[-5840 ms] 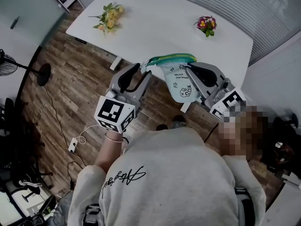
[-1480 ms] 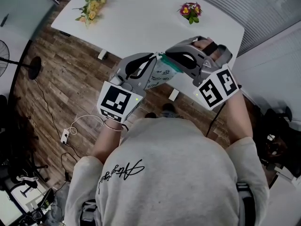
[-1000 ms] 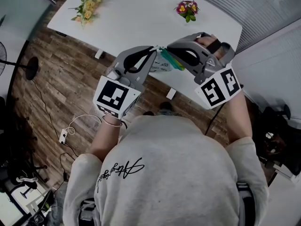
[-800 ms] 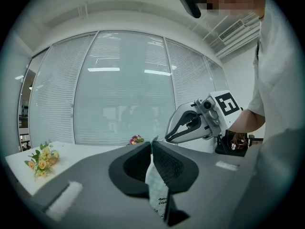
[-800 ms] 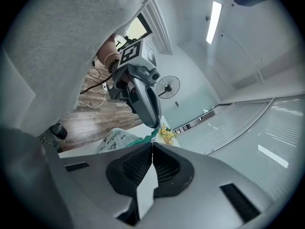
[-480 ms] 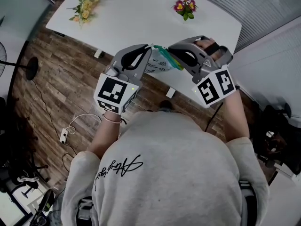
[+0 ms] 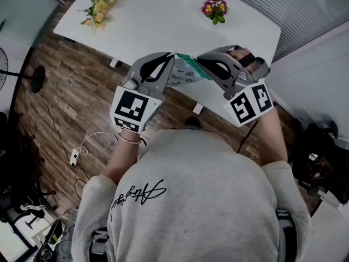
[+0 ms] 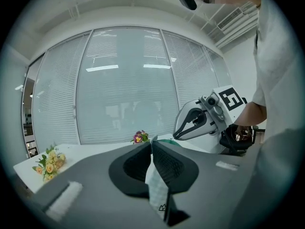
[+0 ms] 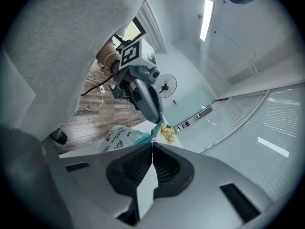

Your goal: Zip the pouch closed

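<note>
The left hand-held gripper (image 7: 173,57) has its jaws pressed together on a white fabric edge of the pouch (image 7: 182,76), and the right hand-held gripper (image 7: 198,63) is likewise closed, pinching the pouch at its teal zipper (image 7: 191,65), though exactly which part it has cannot be told. The pouch, white with dark print, is held in the air between the two jaw tips, over the near edge of the white tabletop (image 7: 163,21) and touching nothing else. From the head view the two gripper bodies cover both ends of the pouch, so only its middle shows. On the tabletop, well apart from the pouch, lie a yellow flower bunch (image 7: 98,12) at the far left and a small pink flower bunch (image 7: 214,7) further right. Below is a wooden floor (image 7: 71,91) with a power strip and its white cable (image 7: 76,156). The person's grey sweatshirt (image 7: 185,201) fills the lower part of the head view. A standing fan (image 9: 167,86) shows in the right gripper view, and window blinds (image 8: 124,80) fill the left gripper view's background.
</note>
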